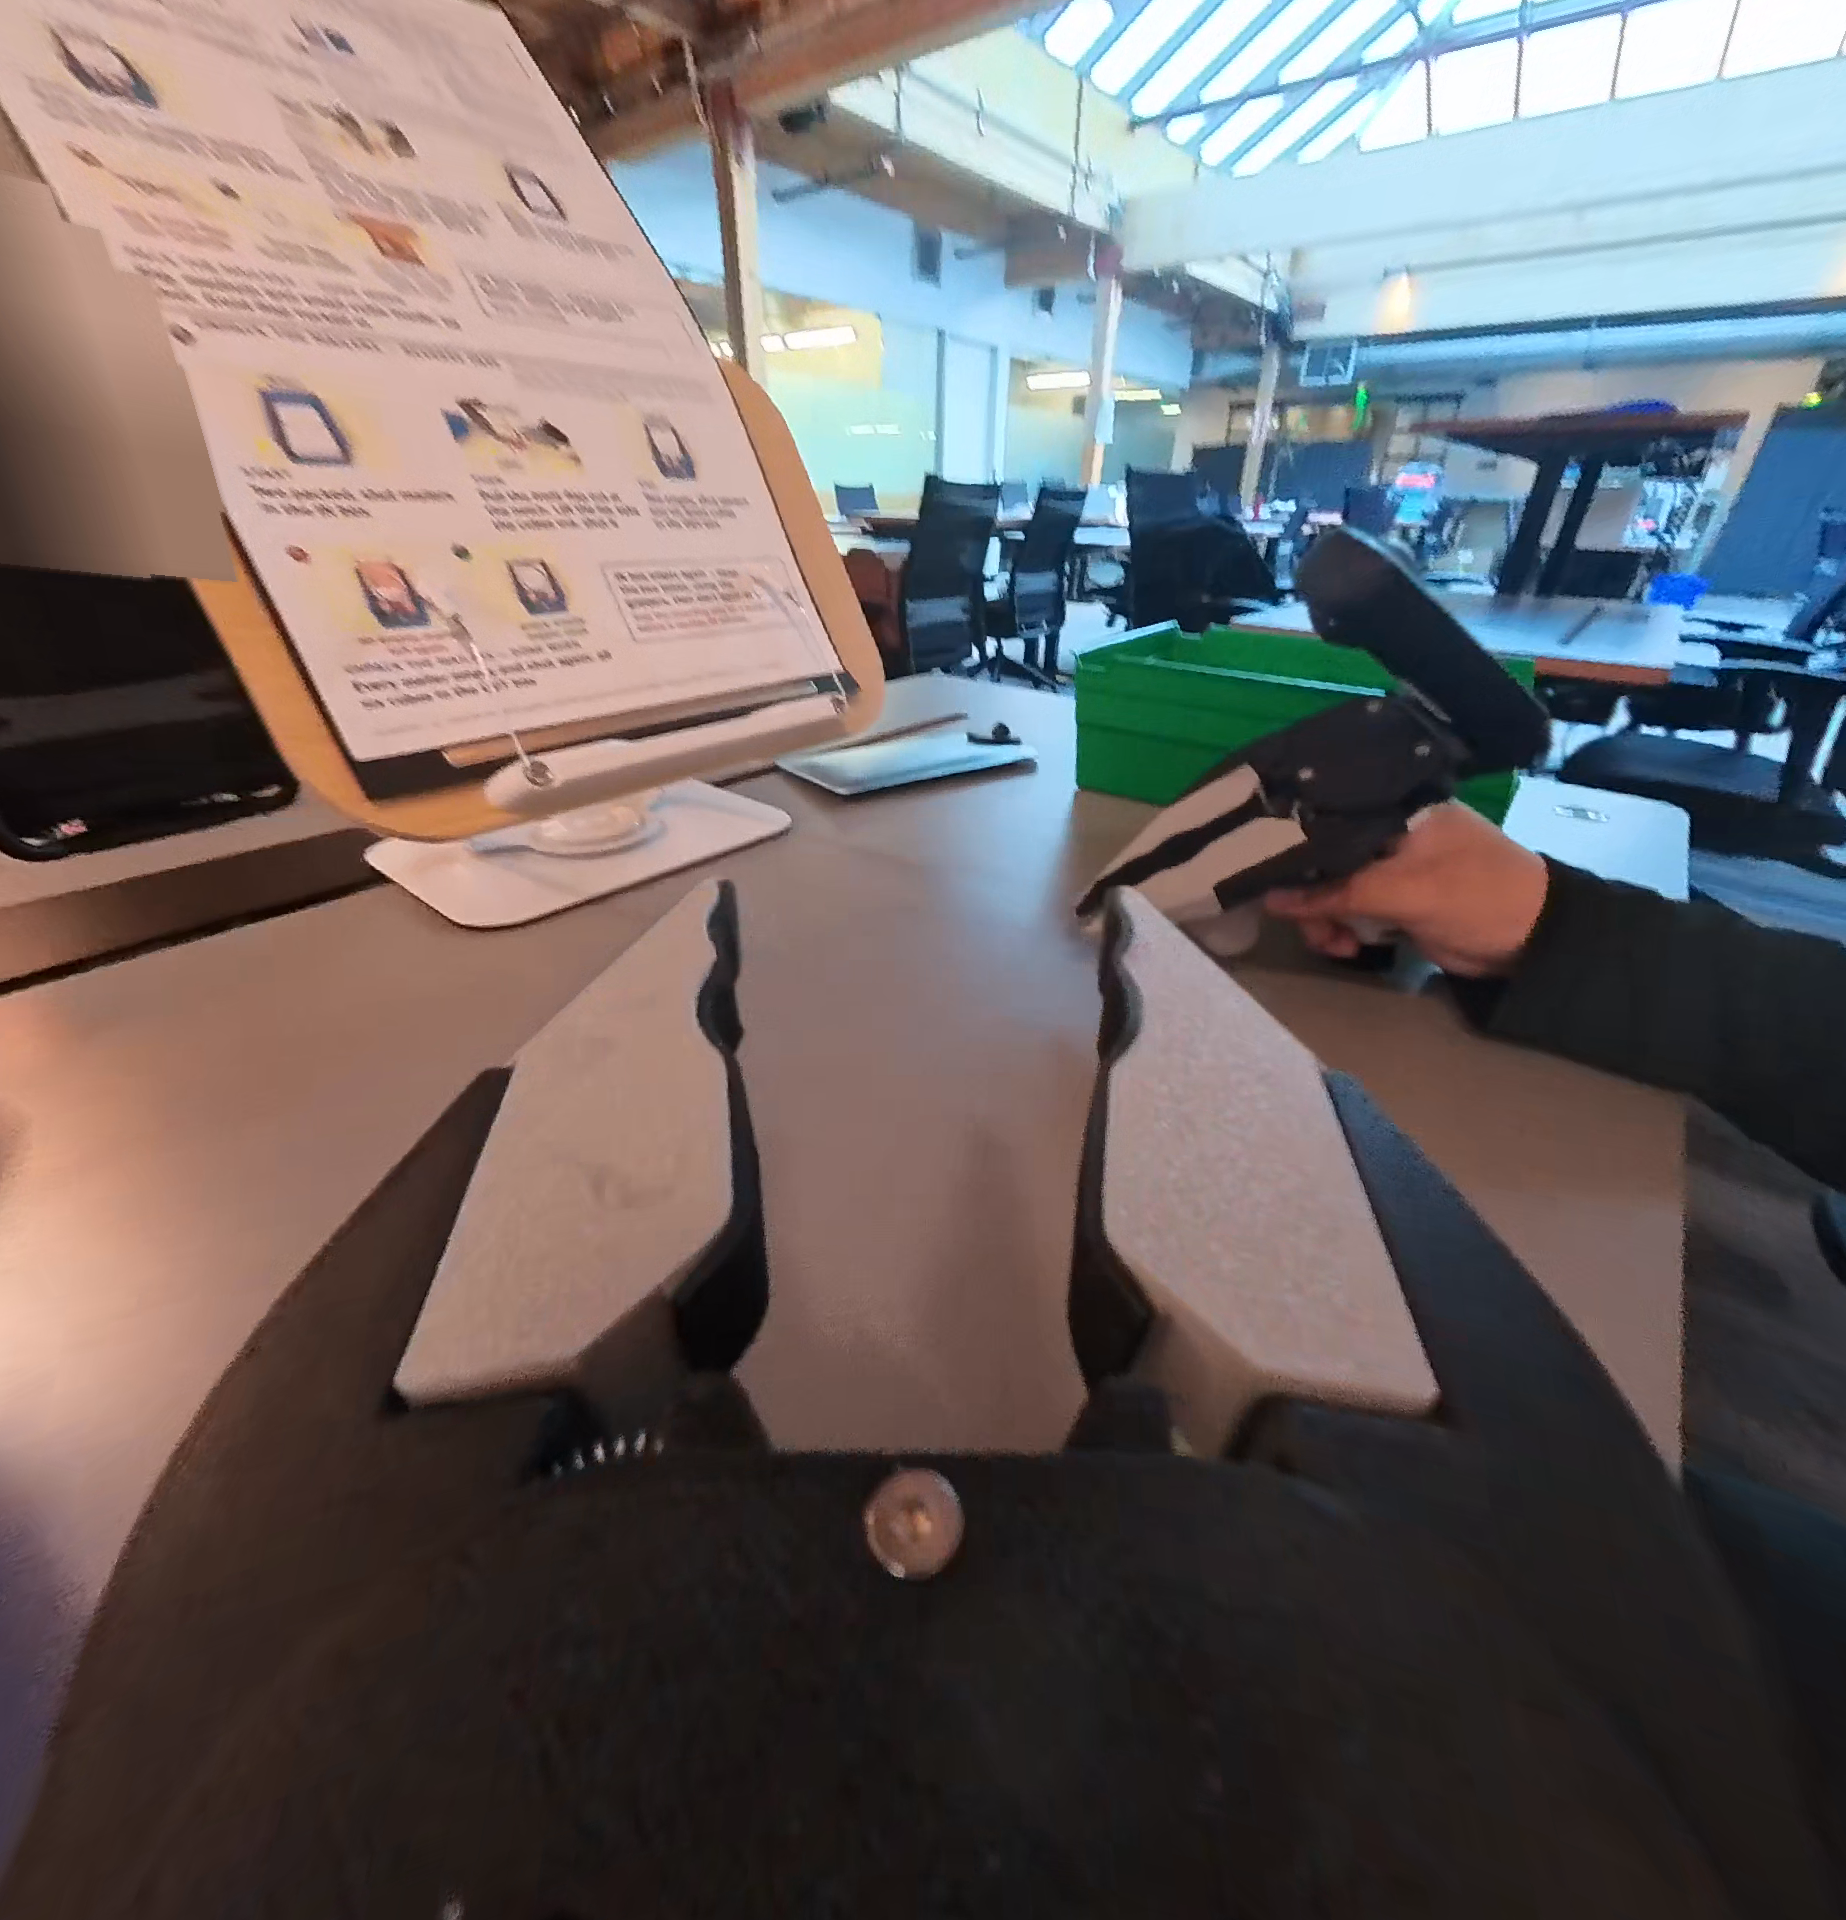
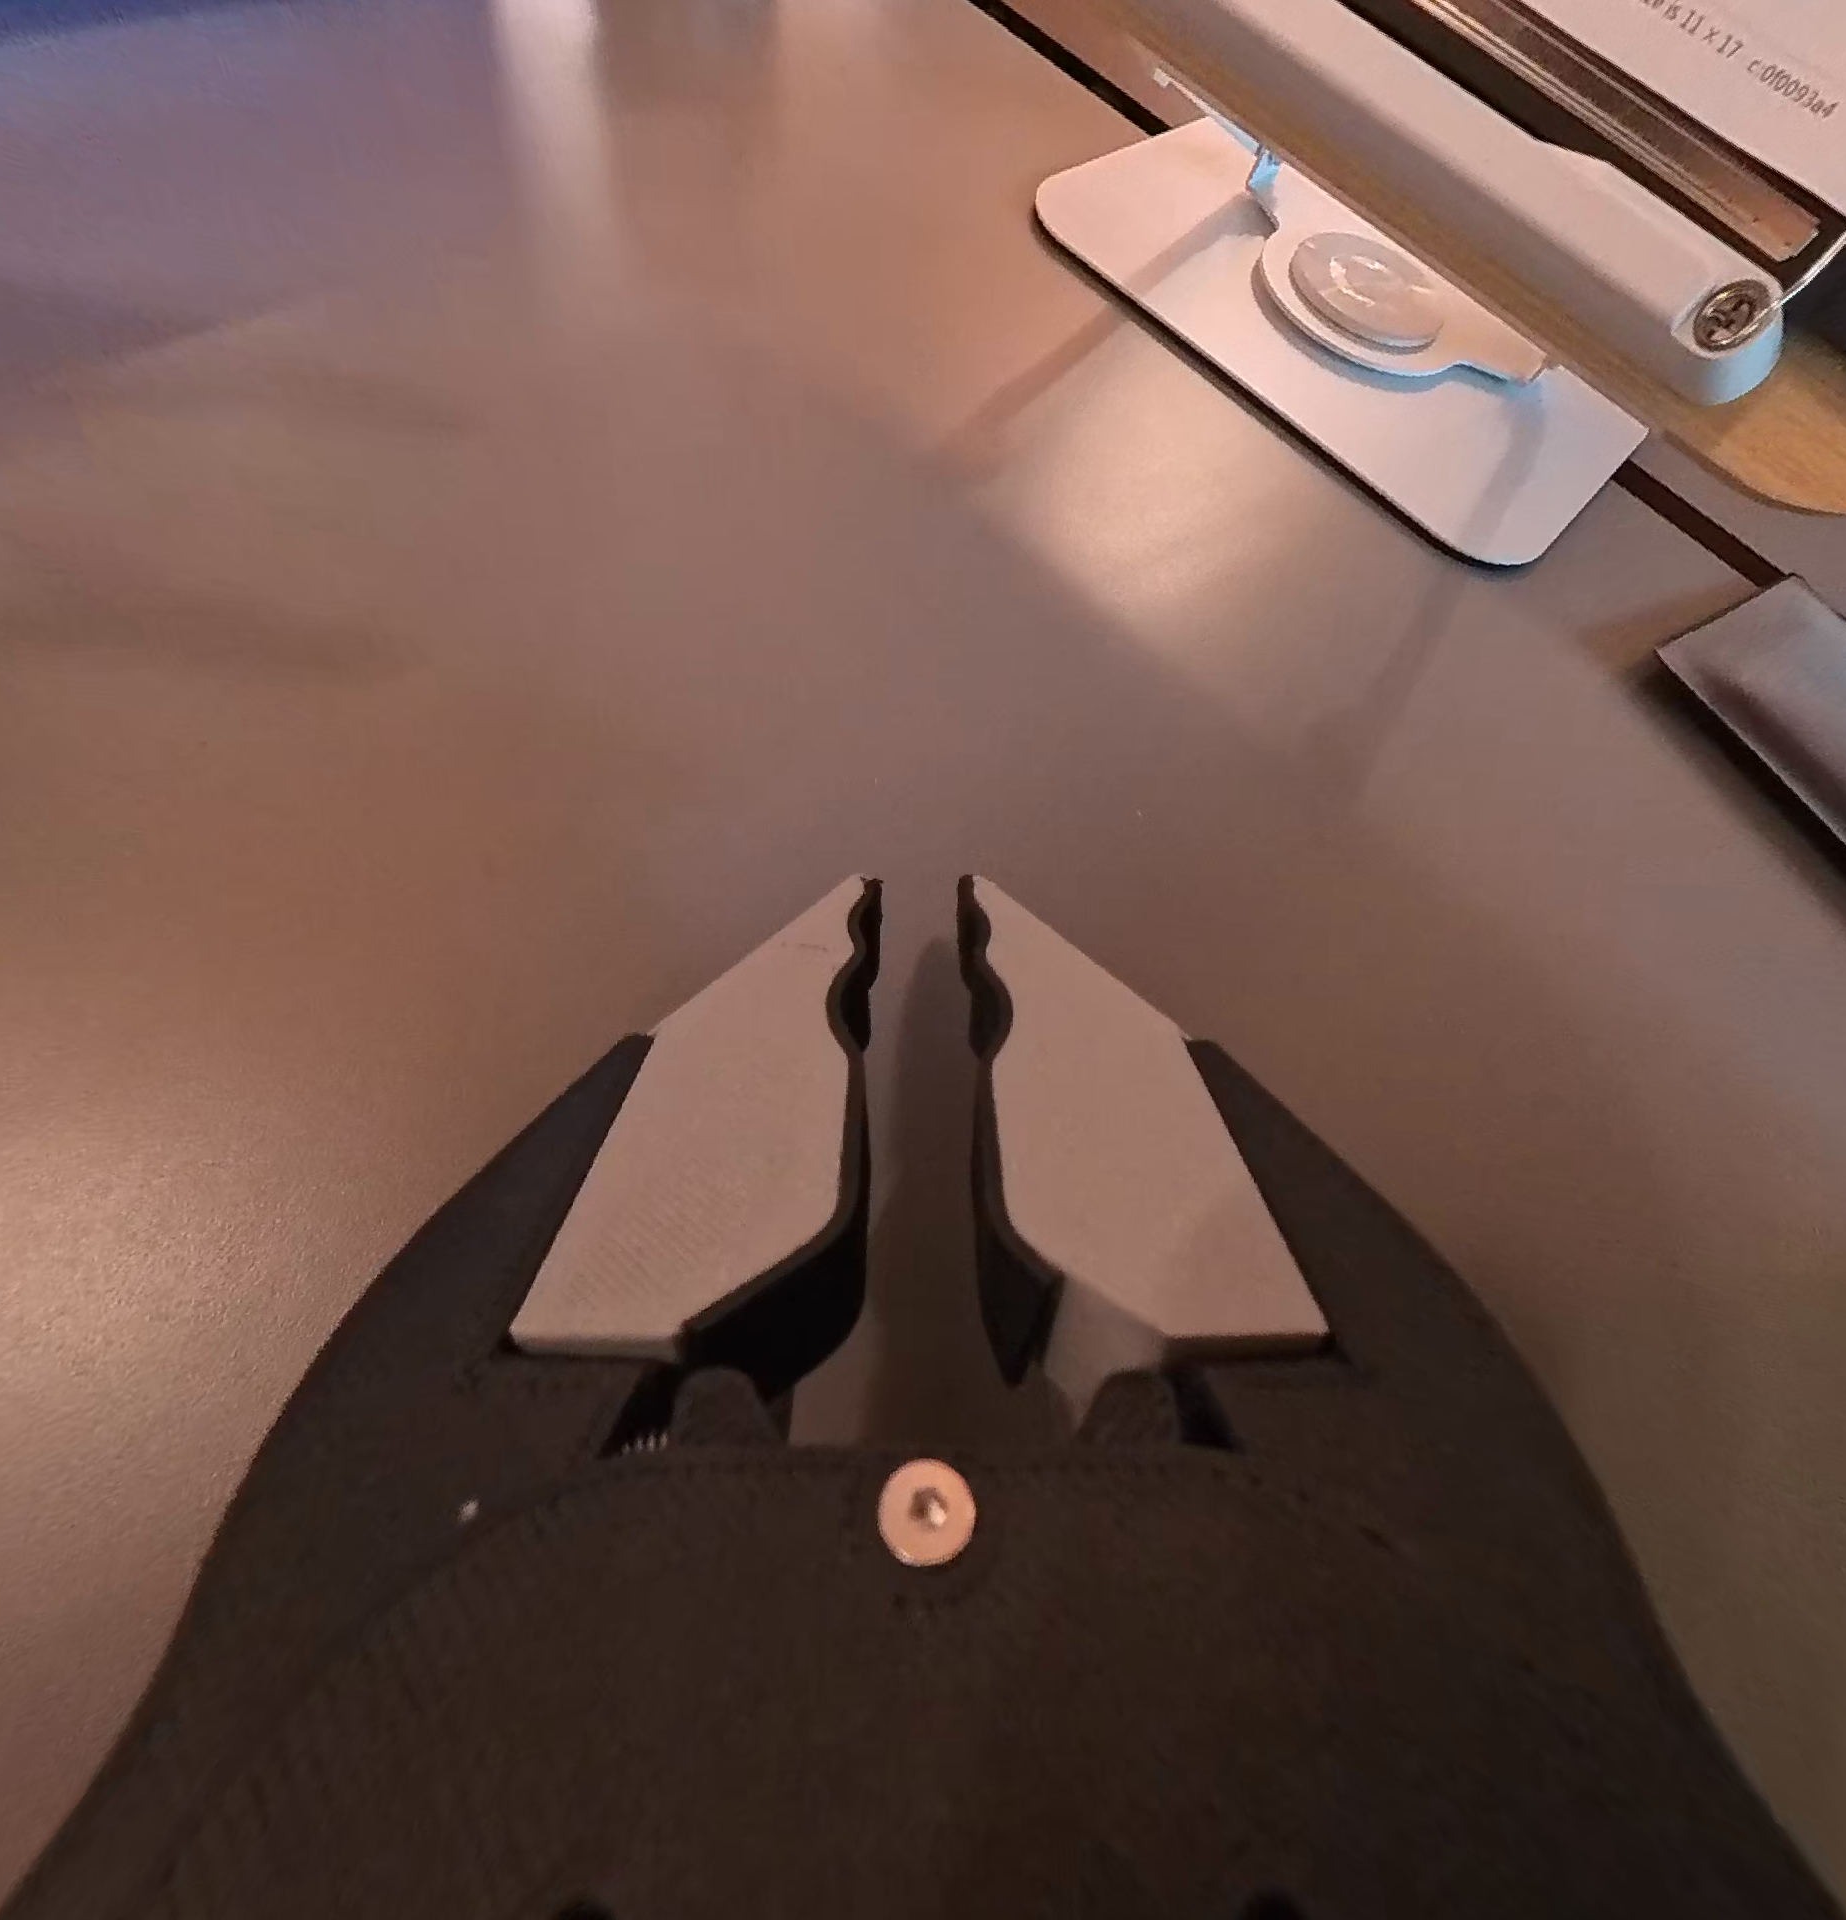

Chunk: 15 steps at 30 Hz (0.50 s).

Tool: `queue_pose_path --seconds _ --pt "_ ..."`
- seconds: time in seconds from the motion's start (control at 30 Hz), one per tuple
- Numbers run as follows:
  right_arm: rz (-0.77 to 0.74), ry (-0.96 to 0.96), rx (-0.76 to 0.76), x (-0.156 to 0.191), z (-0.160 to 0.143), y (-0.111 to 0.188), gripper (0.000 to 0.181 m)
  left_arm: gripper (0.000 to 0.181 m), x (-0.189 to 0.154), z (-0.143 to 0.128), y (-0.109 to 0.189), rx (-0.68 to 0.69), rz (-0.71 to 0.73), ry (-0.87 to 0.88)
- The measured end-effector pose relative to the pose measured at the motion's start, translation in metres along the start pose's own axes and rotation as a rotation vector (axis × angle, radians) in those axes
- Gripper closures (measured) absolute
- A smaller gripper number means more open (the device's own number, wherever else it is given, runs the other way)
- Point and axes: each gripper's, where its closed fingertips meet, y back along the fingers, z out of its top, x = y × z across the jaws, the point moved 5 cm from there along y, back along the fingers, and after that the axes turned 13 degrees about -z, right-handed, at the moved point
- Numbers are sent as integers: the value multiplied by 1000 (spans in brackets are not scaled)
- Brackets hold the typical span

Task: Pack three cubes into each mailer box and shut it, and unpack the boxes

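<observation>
Two grippers: both over a bare grey-brown table (image 1: 898, 1039), neither holding anything.
Left gripper (image 1: 917, 914): fingers spread wide apart, only tabletop showing in the gap; it hovers low and points toward the far edge of the table.
Right gripper (image 2: 919, 883): fingers drawn nearly together, a narrow slit left between the tips, nothing pinched; tips close above the table, perhaps touching it, though the blur leaves that unsure.
Right gripper from the left wrist view (image 1: 1158, 862): held in a hand (image 1: 1428, 894) with a dark sleeve, angled down toward the table, just to the right of the left gripper's right finger.
Document stand (image 1: 576, 831): white base on the table beyond the left gripper, carrying a wooden board with a printed instruction sheet (image 1: 462, 436); its base also shows at upper right of the right wrist view (image 2: 1345, 343).
Green bin (image 1: 1210, 707): near the far right edge of the table, behind the right gripper.
Mailer boxes and cubes: cannot be made out in either view.
Background: office chairs (image 1: 960, 582) and desks, well apart from the table.
</observation>
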Motion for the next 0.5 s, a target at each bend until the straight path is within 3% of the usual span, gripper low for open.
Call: queue_pose_path --seconds 0.5 --pt "-6 17 9 1 -1 0 171 111 1 1 1 7 41 -38"
